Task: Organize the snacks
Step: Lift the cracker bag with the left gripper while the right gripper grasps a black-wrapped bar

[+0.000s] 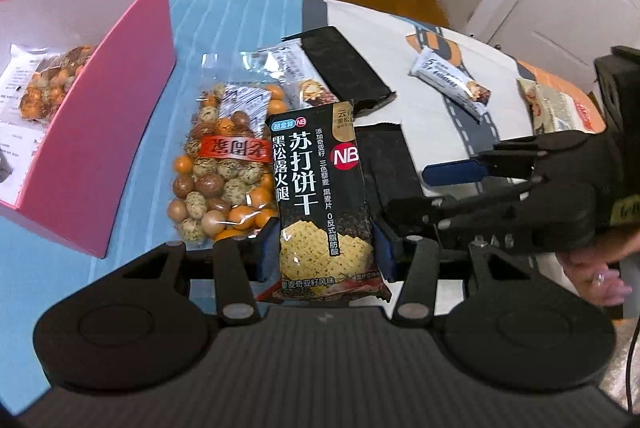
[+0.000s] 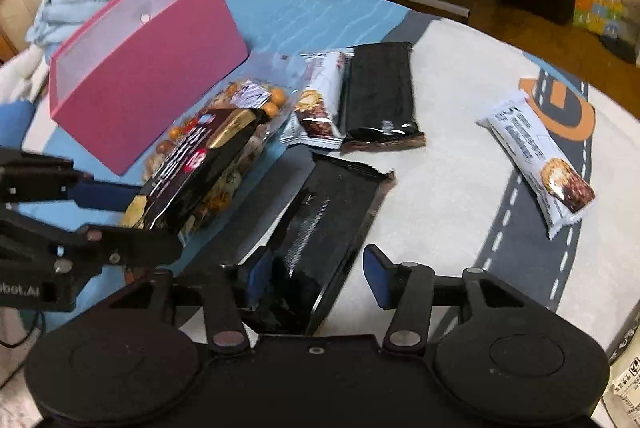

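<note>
In the left wrist view my left gripper (image 1: 326, 254) is shut on a black soda cracker packet (image 1: 320, 188), held upright above a clear bag of coated nuts (image 1: 224, 172). The right wrist view shows that same packet (image 2: 192, 160) tilted in the left gripper (image 2: 132, 218), beside the pink box (image 2: 148, 84). My right gripper (image 2: 318, 276) is open over a second black packet (image 2: 324, 216) lying on the mat. Its left pad is next to the packet and its right pad stands apart. From the left wrist view the right gripper (image 1: 424, 192) hangs beside that packet (image 1: 384, 164).
The pink box (image 1: 100, 148) at the left holds another nut bag (image 1: 48, 84). A white snack bar (image 2: 320, 96) and a third black packet (image 2: 380, 96) lie farther back. Another white bar (image 2: 536, 164) lies to the right on the road-print mat (image 2: 460, 108). A hand (image 1: 592, 264) grips the right tool.
</note>
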Available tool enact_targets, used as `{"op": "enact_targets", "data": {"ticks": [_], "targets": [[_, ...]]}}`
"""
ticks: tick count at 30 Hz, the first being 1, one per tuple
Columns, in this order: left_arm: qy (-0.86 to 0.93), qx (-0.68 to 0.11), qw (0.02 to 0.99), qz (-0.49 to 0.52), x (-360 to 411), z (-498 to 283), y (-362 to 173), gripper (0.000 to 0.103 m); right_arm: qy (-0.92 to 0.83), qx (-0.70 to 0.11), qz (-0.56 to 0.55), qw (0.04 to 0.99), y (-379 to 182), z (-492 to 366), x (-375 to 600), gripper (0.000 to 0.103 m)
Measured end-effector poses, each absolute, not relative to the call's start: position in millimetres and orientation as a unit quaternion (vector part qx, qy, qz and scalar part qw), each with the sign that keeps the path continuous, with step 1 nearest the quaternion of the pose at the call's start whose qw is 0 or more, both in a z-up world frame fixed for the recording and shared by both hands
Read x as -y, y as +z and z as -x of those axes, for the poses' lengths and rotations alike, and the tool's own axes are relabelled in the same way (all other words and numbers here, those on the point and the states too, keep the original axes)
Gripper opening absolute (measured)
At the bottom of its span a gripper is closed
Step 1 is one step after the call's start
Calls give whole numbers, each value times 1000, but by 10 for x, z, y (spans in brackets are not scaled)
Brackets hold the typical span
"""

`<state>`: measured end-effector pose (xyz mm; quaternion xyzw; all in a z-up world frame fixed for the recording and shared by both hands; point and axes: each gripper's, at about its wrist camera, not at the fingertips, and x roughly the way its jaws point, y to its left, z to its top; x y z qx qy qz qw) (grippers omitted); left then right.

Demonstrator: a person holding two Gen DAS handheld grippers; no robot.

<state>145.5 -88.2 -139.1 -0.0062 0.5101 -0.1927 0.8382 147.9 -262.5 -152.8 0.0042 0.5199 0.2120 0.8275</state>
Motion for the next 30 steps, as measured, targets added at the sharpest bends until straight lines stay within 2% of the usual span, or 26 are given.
{"op": "enact_targets", "data": {"ticks": [3,6,10,12,17,21,26,30], "targets": [[-190,-514,837,9,842,-1475,-1417,47,202,-523,9,828,-1571,-1464,2511,71],[-188,-518,835,11,819,-1484,-1436,47,197,-516,25,833,-1623,-1441,2433,73],[-185,-521,833,10,807,-1501,-1460,47,211,-507,69,833,-1674,-1397,2259,93],[-177,-522,835,0,816,-1503,-1480,47,205,-501,93,836,-1694,-1370,2179,93],[-172,-523,835,-1,806,-1520,-1492,47,189,-502,102,837,-1660,-1387,2223,89],[-167,-522,836,-8,812,-1527,-1510,47,179,-508,70,840,-1604,-1452,2369,66],[-160,-516,841,-13,857,-1547,-1553,47,179,-505,81,841,-1630,-1435,2321,71],[-157,-514,843,-18,850,-1522,-1532,47,175,-504,77,842,-1602,-1428,2350,63]]}}
